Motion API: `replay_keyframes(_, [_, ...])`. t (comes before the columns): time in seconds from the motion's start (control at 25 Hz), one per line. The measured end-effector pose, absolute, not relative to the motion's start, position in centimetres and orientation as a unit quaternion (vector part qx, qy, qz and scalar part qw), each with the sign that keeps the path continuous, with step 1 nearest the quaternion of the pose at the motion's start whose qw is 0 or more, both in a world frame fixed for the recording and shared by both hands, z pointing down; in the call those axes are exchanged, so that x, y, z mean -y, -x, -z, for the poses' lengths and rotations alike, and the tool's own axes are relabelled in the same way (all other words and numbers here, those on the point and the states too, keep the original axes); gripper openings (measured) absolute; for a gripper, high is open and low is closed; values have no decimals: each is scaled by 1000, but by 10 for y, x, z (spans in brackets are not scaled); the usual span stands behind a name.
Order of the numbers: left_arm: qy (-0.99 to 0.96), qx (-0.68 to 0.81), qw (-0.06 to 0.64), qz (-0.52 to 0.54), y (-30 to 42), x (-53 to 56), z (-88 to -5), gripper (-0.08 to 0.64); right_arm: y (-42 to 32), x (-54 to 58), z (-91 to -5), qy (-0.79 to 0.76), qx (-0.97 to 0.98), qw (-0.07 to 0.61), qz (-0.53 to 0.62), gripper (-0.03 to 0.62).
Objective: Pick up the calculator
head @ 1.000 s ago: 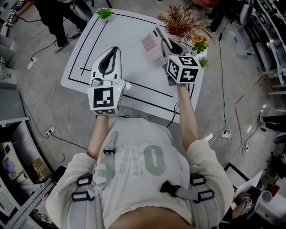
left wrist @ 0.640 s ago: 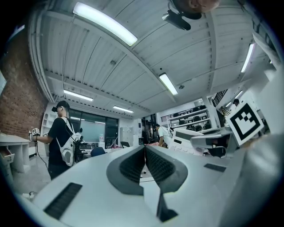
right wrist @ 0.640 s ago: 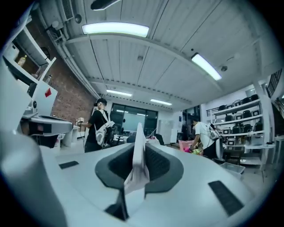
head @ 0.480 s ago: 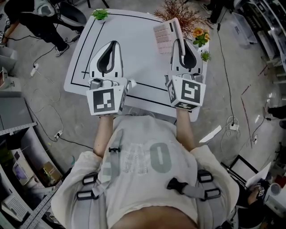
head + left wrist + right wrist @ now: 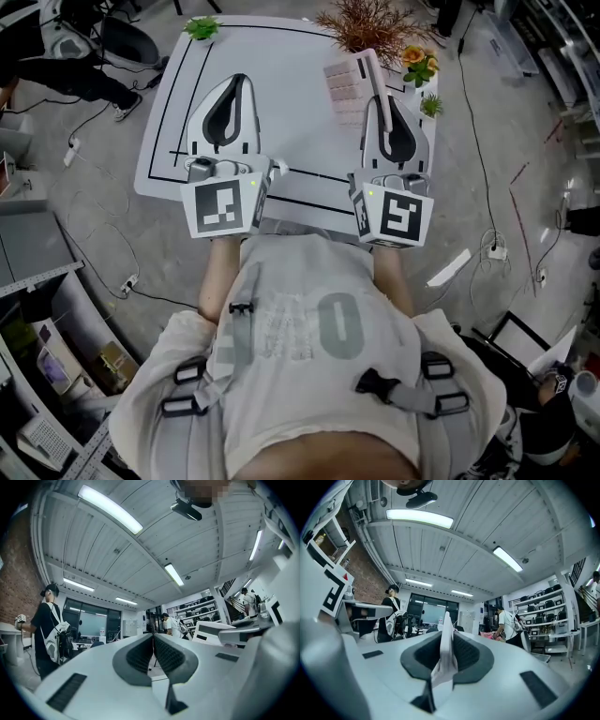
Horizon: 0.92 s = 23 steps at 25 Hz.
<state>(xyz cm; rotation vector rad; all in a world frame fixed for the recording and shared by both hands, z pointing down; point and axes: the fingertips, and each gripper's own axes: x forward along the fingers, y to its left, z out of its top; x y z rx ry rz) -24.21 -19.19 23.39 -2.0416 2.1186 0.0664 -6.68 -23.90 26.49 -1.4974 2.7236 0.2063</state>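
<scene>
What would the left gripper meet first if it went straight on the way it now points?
Nothing near, it seems: the left gripper points about level above the table, and its own view shows open room ahead. The green plant lies left of that line.

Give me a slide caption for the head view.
Right gripper holds the calculator over the table; left gripper is shut, empty.

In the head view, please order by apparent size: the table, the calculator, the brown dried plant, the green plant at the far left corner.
1. table
2. brown dried plant and calculator: these look alike. The calculator is held above the table, nearer the camera, so I do not rank them.
3. green plant
</scene>
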Motion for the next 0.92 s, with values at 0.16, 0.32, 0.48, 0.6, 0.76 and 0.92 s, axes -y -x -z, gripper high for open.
replay_keyframes(0.16, [694,-712,101,-26,241,194,-232,21,67,241,-261,483,-873,15,-65,69])
replay_keyframes(0.32, [697,-709,101,-27,241,196,-234,21,68,241,-259,482,-873,14,-67,69])
replay_keyframes(0.48, [700,-707,97,-30,240,196,-233,21,68,240,-257,482,-874,13,-68,69])
replay_keyframes(0.6, [699,-708,98,-32,243,196,-235,21,68,241,-257,481,-874,13,-66,67])
replay_keyframes(0.76, [698,-708,100,-32,243,194,-234,21,67,240,-257,480,-875,12,-63,69])
replay_keyframes(0.92, [694,-713,94,-25,247,192,-236,21,69,239,-258,478,-876,9,-64,67])
